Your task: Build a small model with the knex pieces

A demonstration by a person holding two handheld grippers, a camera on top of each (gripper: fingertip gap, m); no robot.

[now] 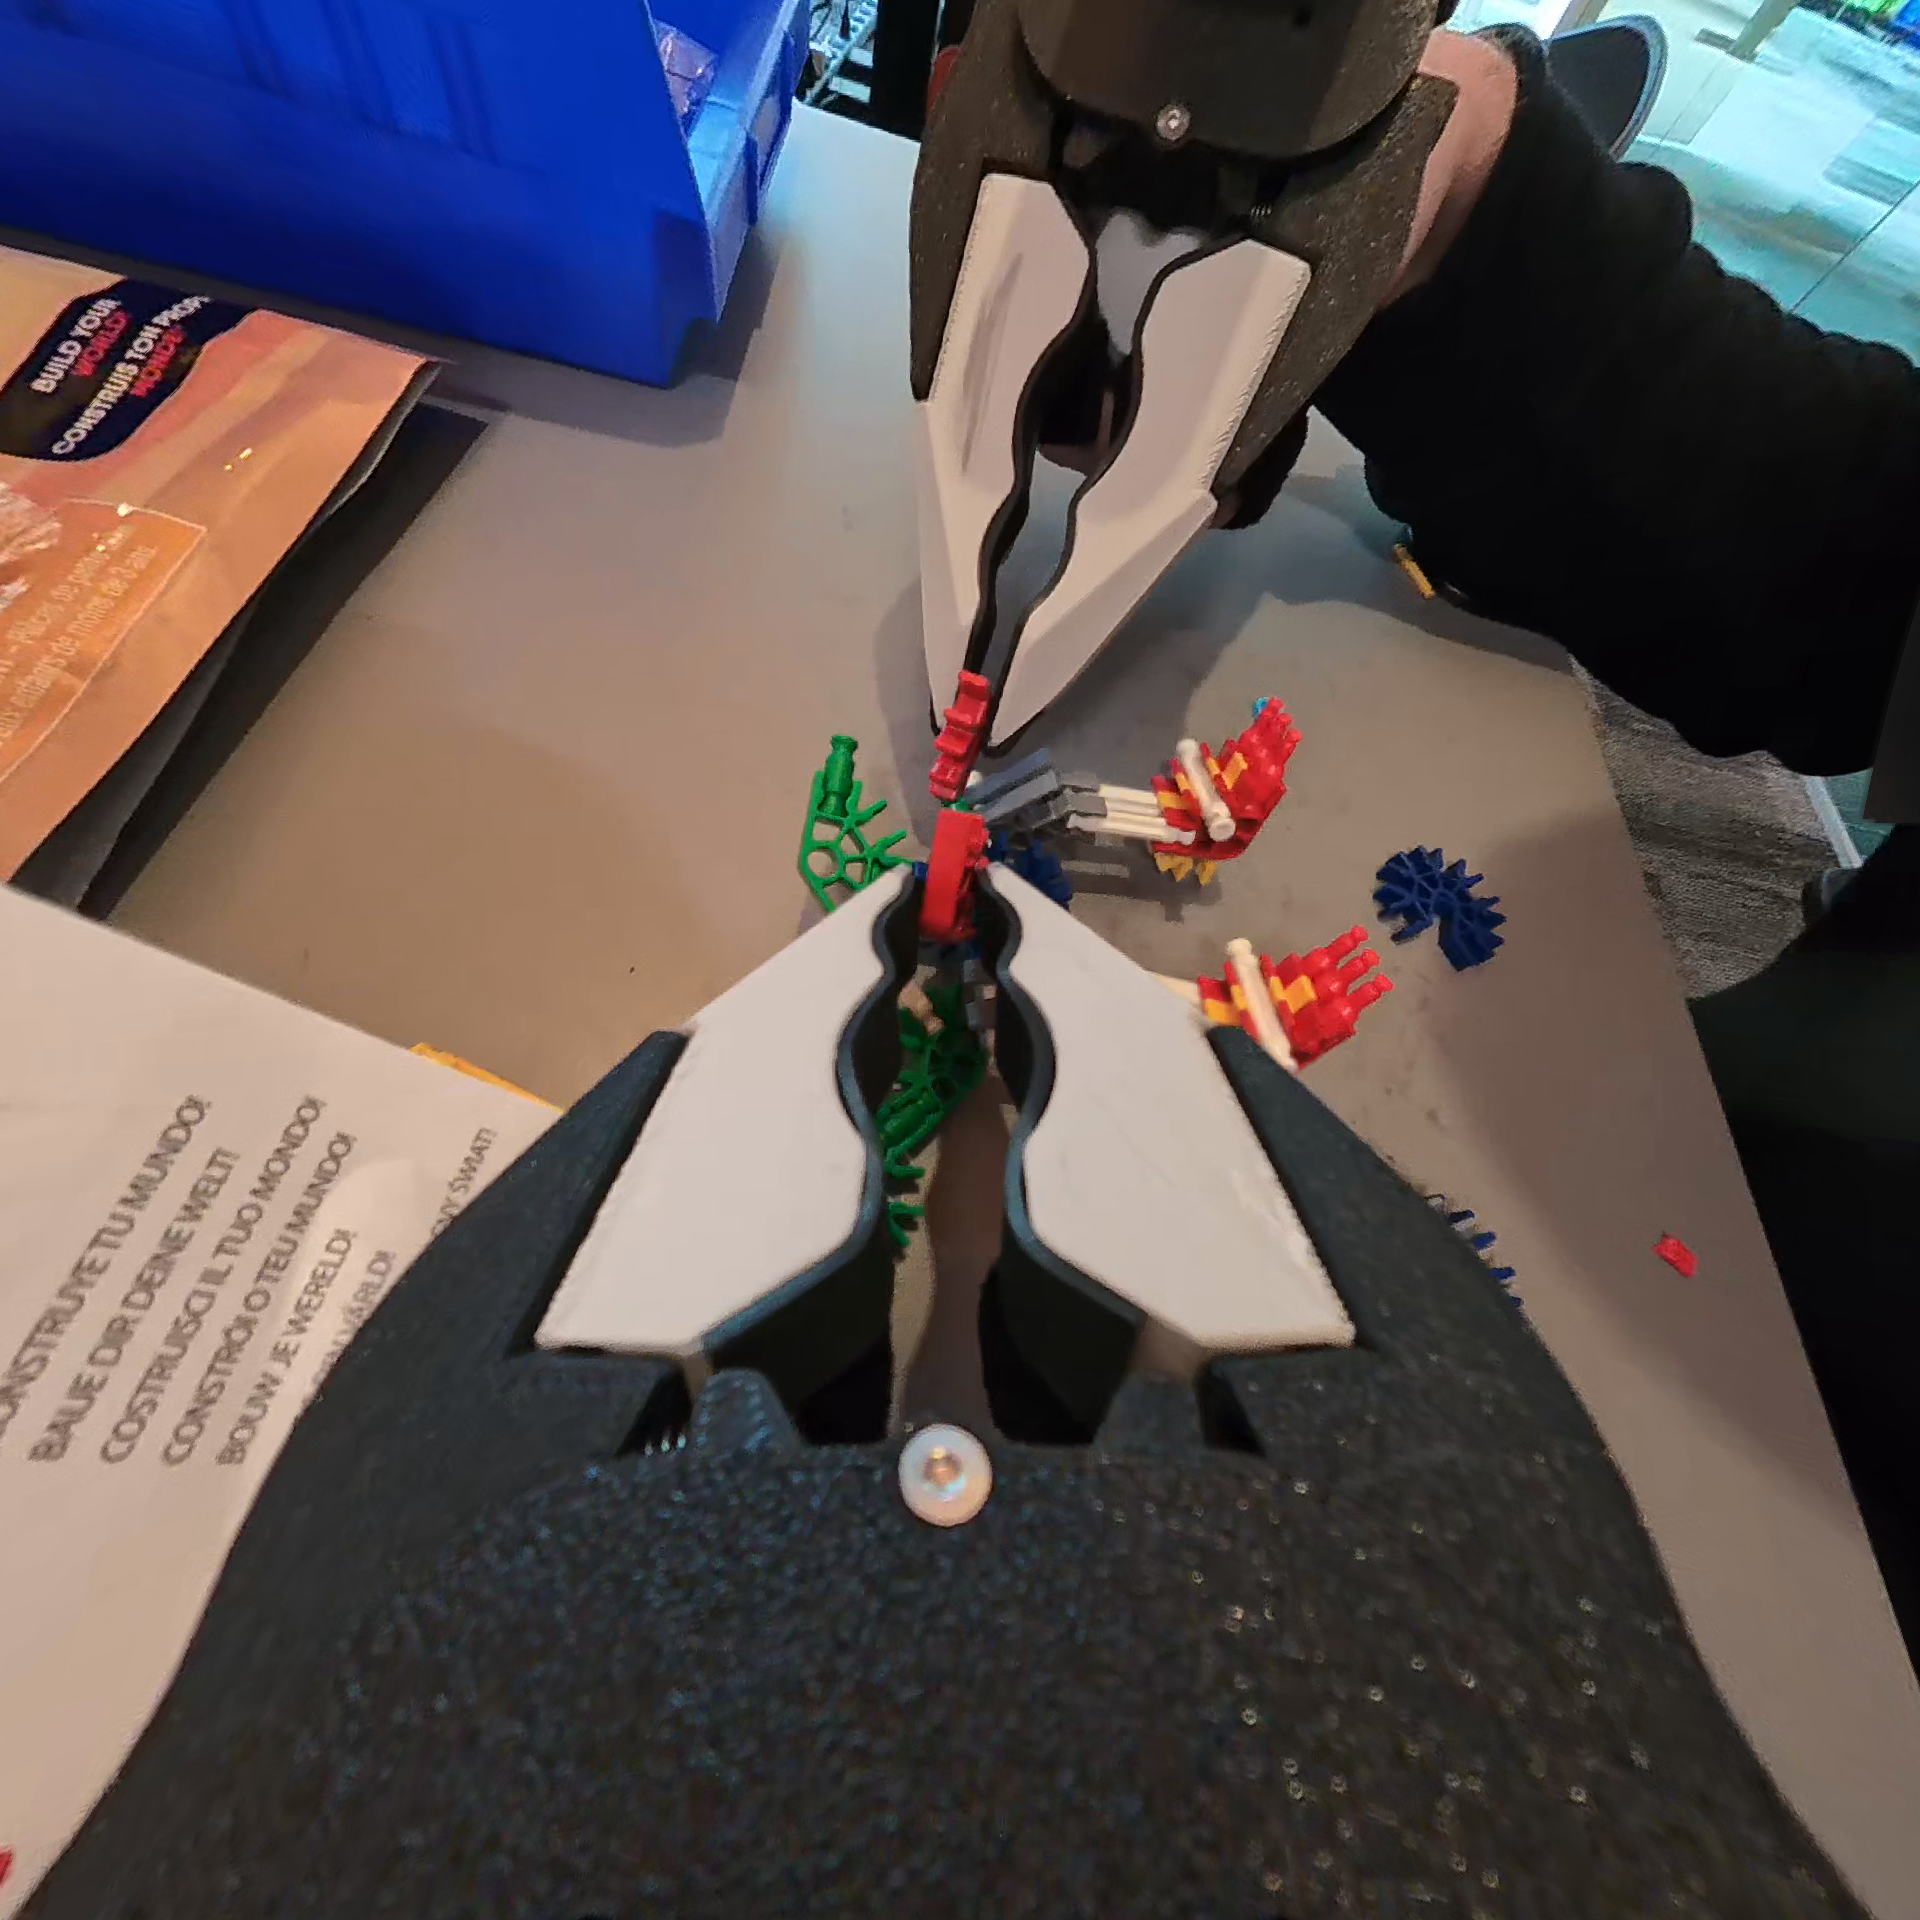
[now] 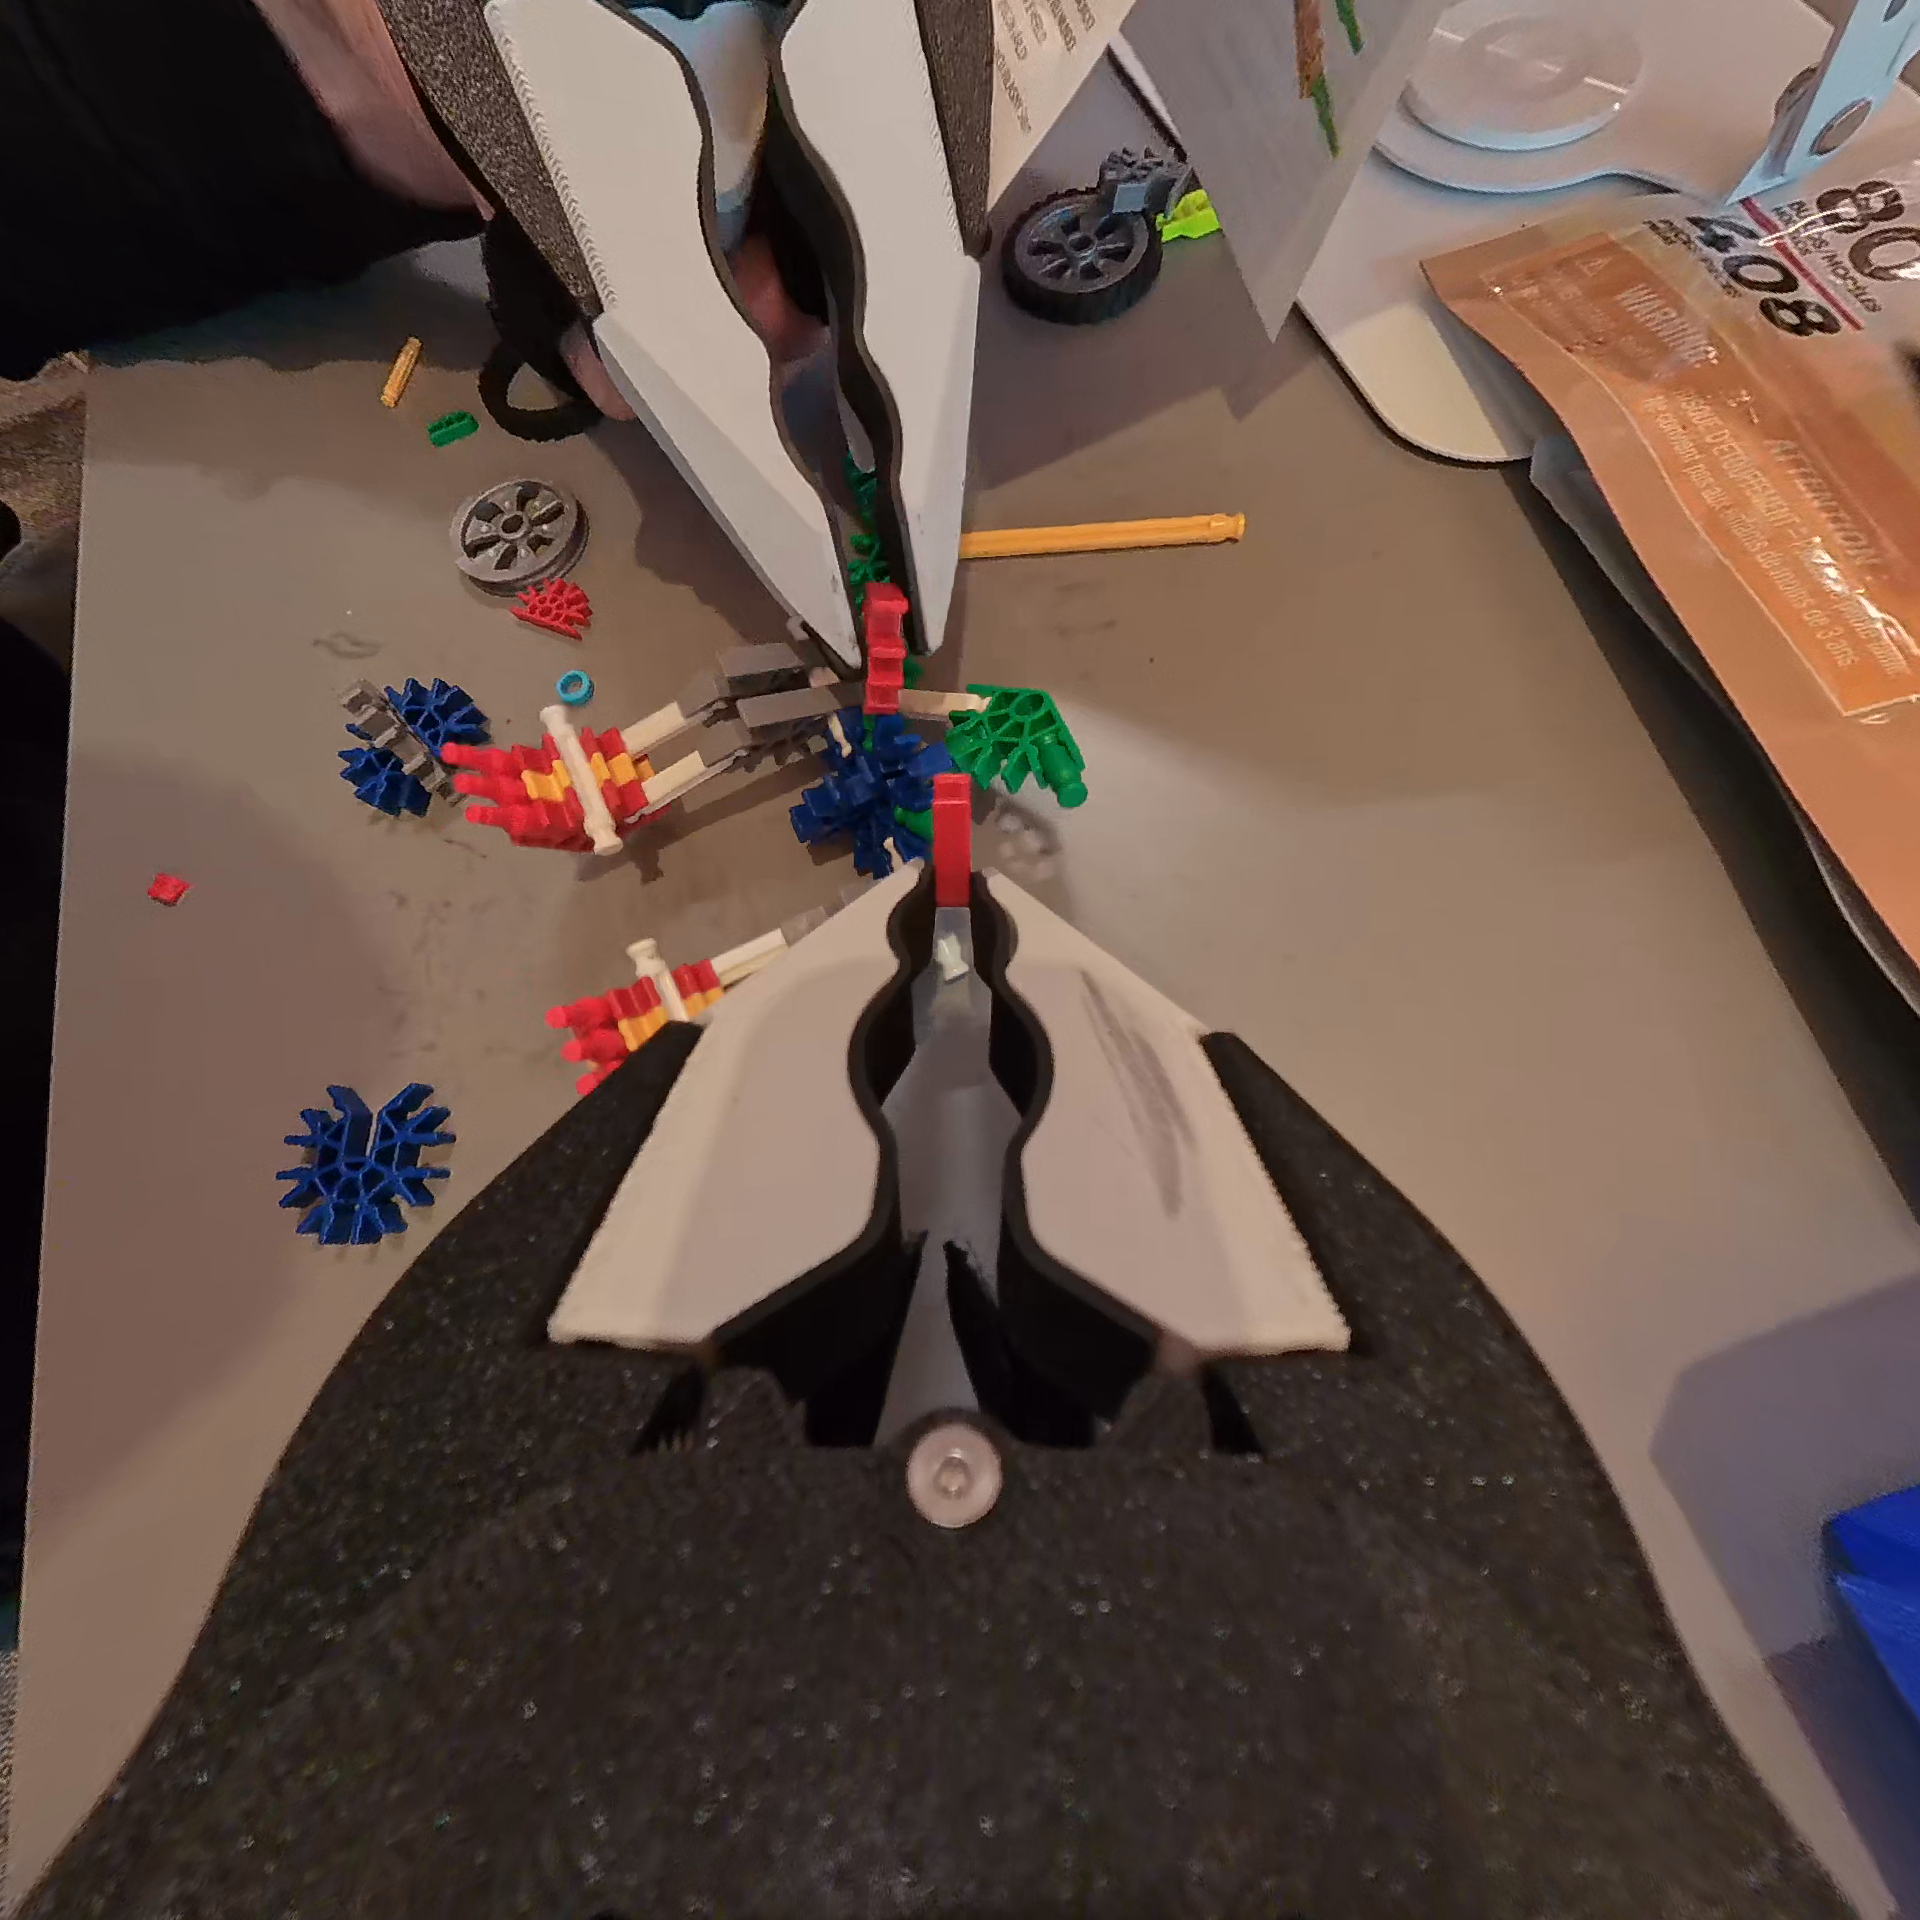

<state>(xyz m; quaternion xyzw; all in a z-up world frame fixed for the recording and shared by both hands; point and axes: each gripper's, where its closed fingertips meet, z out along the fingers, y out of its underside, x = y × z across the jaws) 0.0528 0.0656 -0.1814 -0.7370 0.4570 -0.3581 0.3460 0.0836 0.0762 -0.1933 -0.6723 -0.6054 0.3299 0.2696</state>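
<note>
My left gripper (image 1: 948, 885) is shut on a red connector (image 1: 956, 868) that belongs to a small toy build of green (image 1: 847, 831), blue and grey connectors with white rods and a red-and-yellow claw (image 1: 1231, 790). My right gripper (image 1: 966, 717) comes in from above, shut on a second red piece (image 1: 961, 732) just over the first. In the right wrist view my right gripper (image 2: 951, 883) pinches its red piece (image 2: 951, 831) over the blue connector cluster (image 2: 862, 800). The left gripper (image 2: 888, 636) holds its red connector (image 2: 885, 644) opposite. A hand in a black sleeve holds each gripper.
On the grey table lie a second red-and-yellow claw (image 2: 634, 1013), loose blue connectors (image 2: 364, 1164), a grey pulley wheel (image 2: 517, 535), a tyred wheel (image 2: 1081, 255), a long yellow rod (image 2: 1101, 535) and an orange bag (image 2: 1714, 416). A blue bin (image 1: 416, 156) and a white leaflet (image 1: 156, 1247) lie to the left. The grey pulley wheel (image 2: 517, 535) sits 15 centimetres or so from the ends of my left fingers.
</note>
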